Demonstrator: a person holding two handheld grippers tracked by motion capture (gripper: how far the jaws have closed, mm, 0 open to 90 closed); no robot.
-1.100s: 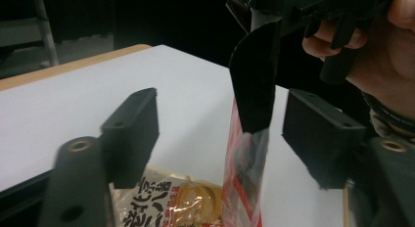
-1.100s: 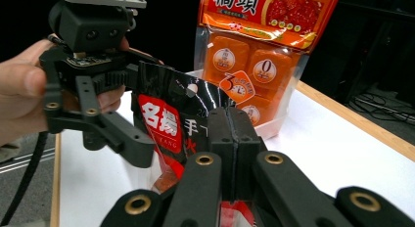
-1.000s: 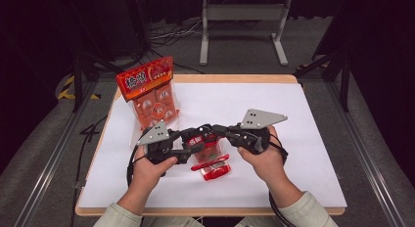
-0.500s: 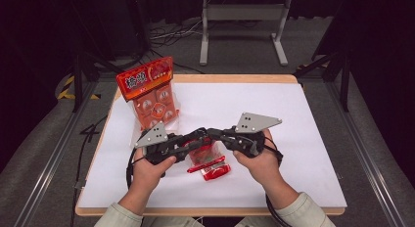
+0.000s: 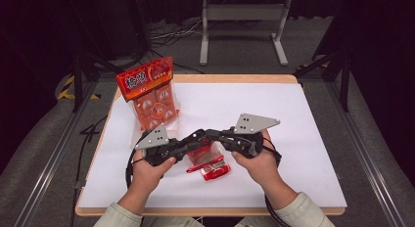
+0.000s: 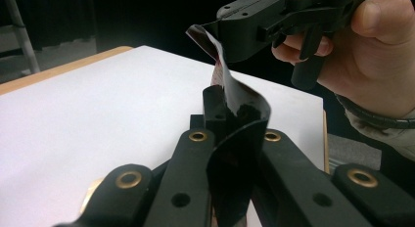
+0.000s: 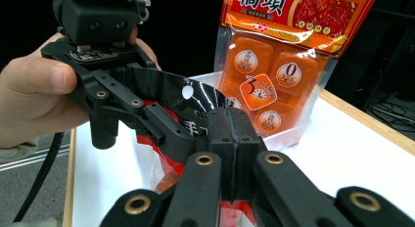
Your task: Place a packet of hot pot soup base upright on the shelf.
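L hand-held gripper (image 5: 195, 137) pinching snack pouch (image 5: 208, 161) top edge | R hand-held gripper (image 5: 211, 134) clamping same edge, jaws meeting above desk (image 5: 303, 114) front-center | pouch contents partly hiding under grippers | 2nd snack bag (image 5: 149, 92) standing back-left

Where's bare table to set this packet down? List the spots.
Free: the right half of the table, and the near strip in front of the hands. Crowded: far left around the standing pack and the centre, where both grippers hold the packet.

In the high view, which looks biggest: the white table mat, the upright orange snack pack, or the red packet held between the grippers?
1. White table mat.
2. Upright orange snack pack.
3. Red packet, partly hidden by the grippers, so this last gap is less sure.
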